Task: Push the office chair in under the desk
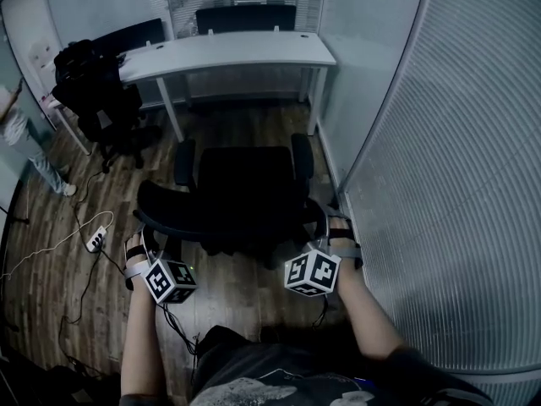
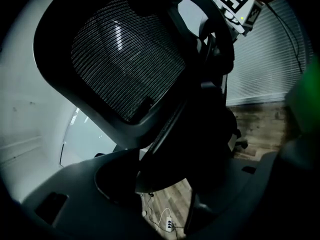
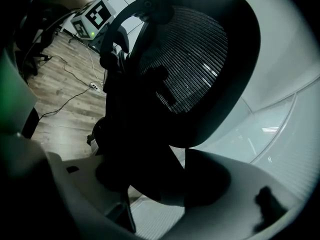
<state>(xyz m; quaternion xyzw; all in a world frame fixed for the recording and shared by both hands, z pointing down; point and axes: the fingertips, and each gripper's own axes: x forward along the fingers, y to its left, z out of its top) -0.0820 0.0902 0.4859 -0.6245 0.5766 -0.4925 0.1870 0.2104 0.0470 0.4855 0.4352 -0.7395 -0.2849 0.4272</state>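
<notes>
A black office chair stands on the wood floor with its seat facing the white desk at the far wall. Its mesh backrest is turned toward me. My left gripper is at the backrest's left rim, and in the left gripper view the rim runs down between the two jaws of that gripper, which close on it. My right gripper holds the right rim the same way. The right gripper view shows the backrest filling the frame, its frame caught in that gripper.
A second chair piled with dark things stands left of the desk, and another black chair is behind it. A power strip and cables lie on the floor at the left. A ribbed glass wall runs close on the right. A person stands far left.
</notes>
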